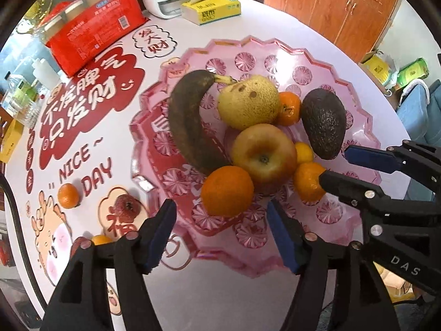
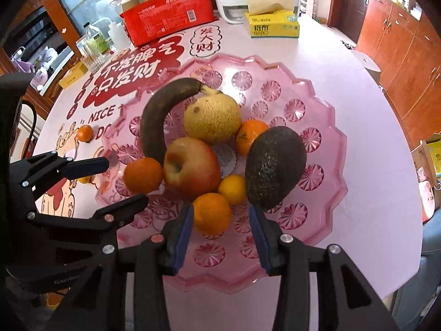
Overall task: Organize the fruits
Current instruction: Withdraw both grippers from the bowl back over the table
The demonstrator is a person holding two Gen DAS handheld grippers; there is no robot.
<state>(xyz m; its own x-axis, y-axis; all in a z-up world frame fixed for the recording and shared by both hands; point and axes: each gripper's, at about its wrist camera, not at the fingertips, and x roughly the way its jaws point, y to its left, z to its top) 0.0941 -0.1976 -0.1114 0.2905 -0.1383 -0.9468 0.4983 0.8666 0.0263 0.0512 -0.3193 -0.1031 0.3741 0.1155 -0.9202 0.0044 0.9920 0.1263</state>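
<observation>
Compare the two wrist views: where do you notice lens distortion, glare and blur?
Left wrist view: fisheye bends the table edge, dark vignette in the corners, white glare on the pink tray rim, gripper fingers soft. Right wrist view: same curved edges, glare on the tray's far rim, the banana sharp.

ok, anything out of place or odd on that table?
Yes. A small orange mandarin and a red lychee-like fruit sit on the table, outside the pink scalloped plastic tray. The dark brown overripe banana in it looks spoiled.
</observation>
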